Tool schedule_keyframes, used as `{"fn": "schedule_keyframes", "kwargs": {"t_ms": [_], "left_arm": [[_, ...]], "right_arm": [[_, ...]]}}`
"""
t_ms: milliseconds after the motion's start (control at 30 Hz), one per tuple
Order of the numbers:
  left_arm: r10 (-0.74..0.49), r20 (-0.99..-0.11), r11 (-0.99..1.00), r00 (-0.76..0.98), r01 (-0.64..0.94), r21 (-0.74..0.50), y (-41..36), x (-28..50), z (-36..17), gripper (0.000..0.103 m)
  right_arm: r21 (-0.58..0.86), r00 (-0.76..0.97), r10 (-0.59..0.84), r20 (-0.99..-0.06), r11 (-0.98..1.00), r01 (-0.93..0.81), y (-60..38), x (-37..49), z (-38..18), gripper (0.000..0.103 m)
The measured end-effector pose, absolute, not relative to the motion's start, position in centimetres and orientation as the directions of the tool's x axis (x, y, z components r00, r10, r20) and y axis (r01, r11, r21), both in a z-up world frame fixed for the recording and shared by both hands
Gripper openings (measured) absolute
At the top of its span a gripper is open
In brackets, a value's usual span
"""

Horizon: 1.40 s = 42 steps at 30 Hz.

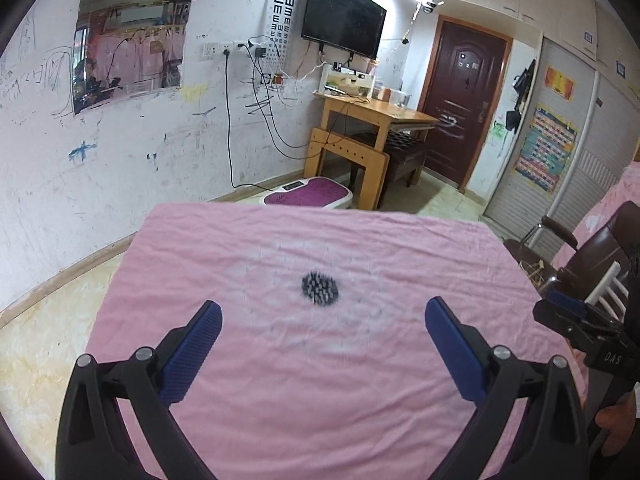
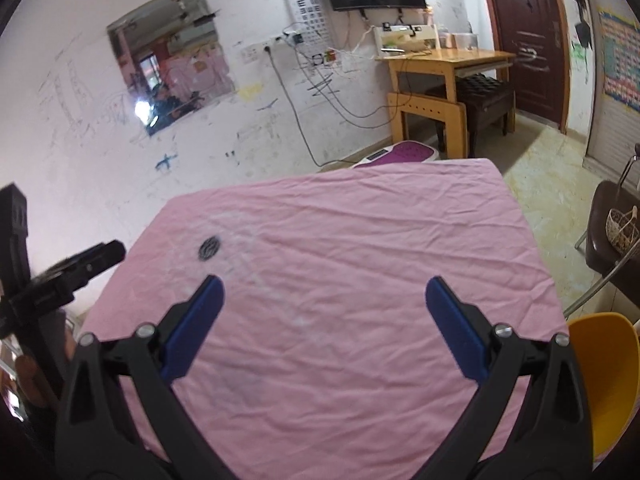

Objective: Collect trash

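Two tools: left tool (image 1: 323, 350), right tool (image 2: 325, 326) spread; one black disc (image 1: 319, 288).

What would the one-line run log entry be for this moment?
phase: approach | left gripper: open, empty, aimed at dark spiky object | right gripper: open, empty | pink tablecloth: otherwise bare | yellow bin: at table's right

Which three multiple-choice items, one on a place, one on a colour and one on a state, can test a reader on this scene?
1. Where is the dark spot?
A. on the cloth
B. on the floor
C. on the desk

2. What colour is the cloth?
A. green
B. pink
C. white

3. How do both grippers stand?
A. open
B. shut
C. holding trash

Key: 1 A, the spot lies on the cloth. 2 B, it is pink all over. 3 A, the left gripper and the right gripper have jaws wide apart with nothing between.
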State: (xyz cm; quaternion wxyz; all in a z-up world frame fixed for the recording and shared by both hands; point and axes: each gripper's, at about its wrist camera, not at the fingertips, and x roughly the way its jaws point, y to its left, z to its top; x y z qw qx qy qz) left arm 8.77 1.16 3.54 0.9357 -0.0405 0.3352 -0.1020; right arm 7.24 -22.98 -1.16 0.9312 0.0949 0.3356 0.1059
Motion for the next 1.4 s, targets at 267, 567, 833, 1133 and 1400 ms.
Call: {"fn": "schedule_keyframes", "kwargs": {"t_ms": [267,567,833,1133,1400], "left_arm": [[-0.179,-0.61,0.983,0.772,0.156,-0.092,1.9,5.3,2.0,0.097],[-0.172,-0.569,0.984,0.804,0.166,-0.063,2.0,3.0,2.0,0.097],[-0.174,-0.566,0.983,0.806,0.174,-0.055,2.2,2.5,1.9,0.097],[-0.17,-0.567,0.985,0.806,0.164,-0.061,2.7,2.5,2.0,0.097],[-0.175,-0.572,0.983,0.801,0.169,-0.064,2.7,2.4,2.0,0.097]], "right_arm": [[0.204,0.776,0.247,-0.581,0.967,-0.156,-21.2,4.1,-1.6,0.097],[0.171,0.799,0.236,-0.553,0.971,-0.168,-19.5,1.6,-2.0,0.097],[0.165,0.807,0.22,-0.548,0.974,-0.154,-19.6,1.0,-2.2,0.097],[0.165,0.8,0.215,-0.56,0.975,-0.147,-19.8,1.3,-2.6,0.097],[0.163,0.8,0.209,-0.562,0.976,-0.141,-20.0,1.4,-2.6,0.097]]}}
